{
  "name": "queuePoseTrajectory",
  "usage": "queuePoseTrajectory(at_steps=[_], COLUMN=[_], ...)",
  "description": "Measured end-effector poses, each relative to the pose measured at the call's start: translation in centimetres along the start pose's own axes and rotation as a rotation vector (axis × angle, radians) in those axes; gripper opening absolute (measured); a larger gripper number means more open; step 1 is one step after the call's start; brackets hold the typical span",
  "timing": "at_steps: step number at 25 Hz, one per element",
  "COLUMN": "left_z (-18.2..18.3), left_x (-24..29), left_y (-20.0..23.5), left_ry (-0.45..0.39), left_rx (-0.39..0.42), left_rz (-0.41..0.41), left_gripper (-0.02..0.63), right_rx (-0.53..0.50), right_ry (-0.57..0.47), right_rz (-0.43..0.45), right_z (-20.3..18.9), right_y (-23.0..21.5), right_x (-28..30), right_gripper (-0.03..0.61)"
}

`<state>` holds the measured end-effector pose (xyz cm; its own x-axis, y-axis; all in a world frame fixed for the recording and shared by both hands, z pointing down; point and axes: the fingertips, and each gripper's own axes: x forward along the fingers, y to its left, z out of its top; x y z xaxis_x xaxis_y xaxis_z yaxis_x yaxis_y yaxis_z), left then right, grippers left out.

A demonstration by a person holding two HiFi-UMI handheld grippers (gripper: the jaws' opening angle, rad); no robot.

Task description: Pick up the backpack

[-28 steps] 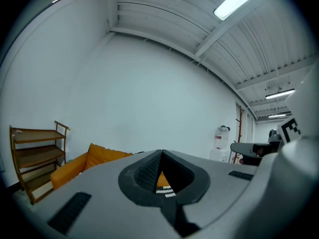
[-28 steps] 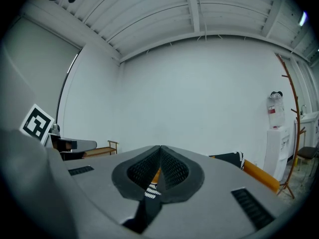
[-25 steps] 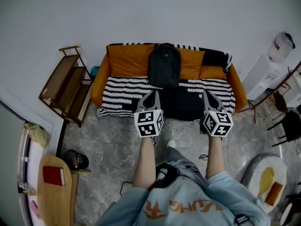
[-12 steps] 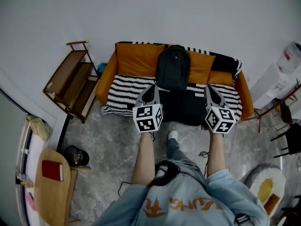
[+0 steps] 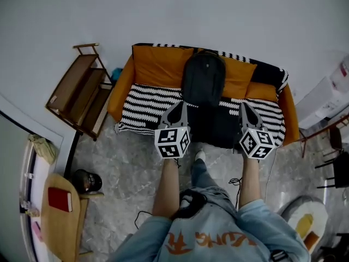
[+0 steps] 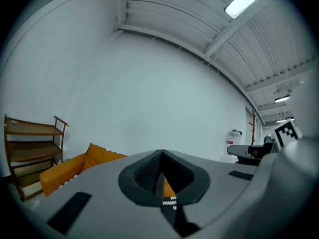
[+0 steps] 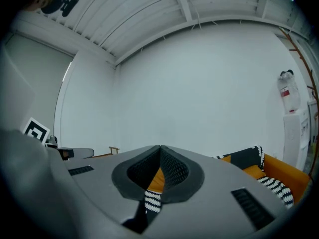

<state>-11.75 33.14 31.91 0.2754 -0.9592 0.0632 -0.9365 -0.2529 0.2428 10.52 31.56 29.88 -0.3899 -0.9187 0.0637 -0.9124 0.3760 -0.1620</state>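
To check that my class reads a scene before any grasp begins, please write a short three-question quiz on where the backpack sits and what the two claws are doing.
1. True or false: the left claw is clamped on the black backpack.
2. The backpack stands upright on: A) the floor; B) the orange sofa; C) the wooden shelf.
3. In one word, how do the jaws of the right claw stand?

Key: 1 false; its jaws are together with nothing between them, and it is short of the backpack. 2 B. 3 shut.
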Motion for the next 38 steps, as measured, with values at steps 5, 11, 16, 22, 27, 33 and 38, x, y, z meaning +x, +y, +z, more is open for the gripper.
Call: queuePoseTrajectory(at_steps=[5, 11, 16, 22, 27, 33, 38], left_z=[-2.2, -4.9, -5.1, -5.0, -4.8, -5.8, -7.9], left_x=[5.9, 14.6, 21.2, 27.6, 30.9, 33.3, 34.5], left_y=[1.4, 2.0, 2.1, 2.2, 3.4, 3.3, 3.9], left_ry=[0.063, 0.149, 0.181, 0.187, 0.210, 0.232, 0.289], left_rx=[-0.035, -0.060, -0.033, -0.049, -0.012, -0.003, 0.004], left_rz=[0.027, 0.034, 0.028, 0.013, 0.042, 0.025, 0.038], left_gripper=[0.018, 0.018, 0.018, 0.018, 0.019, 0.019, 0.019], right_rx=[0.018, 0.069, 0.164, 0.204, 0.238, 0.256, 0.183], right_ry=[0.045, 0.103, 0.107, 0.130, 0.132, 0.147, 0.194], right_rz=[-0.011, -0.054, -0.076, -0.043, -0.024, -0.039, -0.047], right_z=[-0.7, -2.4, -2.8, -3.4, -3.7, -4.7, -6.1], right_y=[-3.4, -10.0, -14.9, -18.3, -19.5, -21.7, -21.6], right_x=[5.6, 12.1, 17.4, 24.1, 27.9, 29.9, 31.0], right_gripper=[-0.002, -0.002, -0.002, -0.002, -0.002, -0.002, -0.002])
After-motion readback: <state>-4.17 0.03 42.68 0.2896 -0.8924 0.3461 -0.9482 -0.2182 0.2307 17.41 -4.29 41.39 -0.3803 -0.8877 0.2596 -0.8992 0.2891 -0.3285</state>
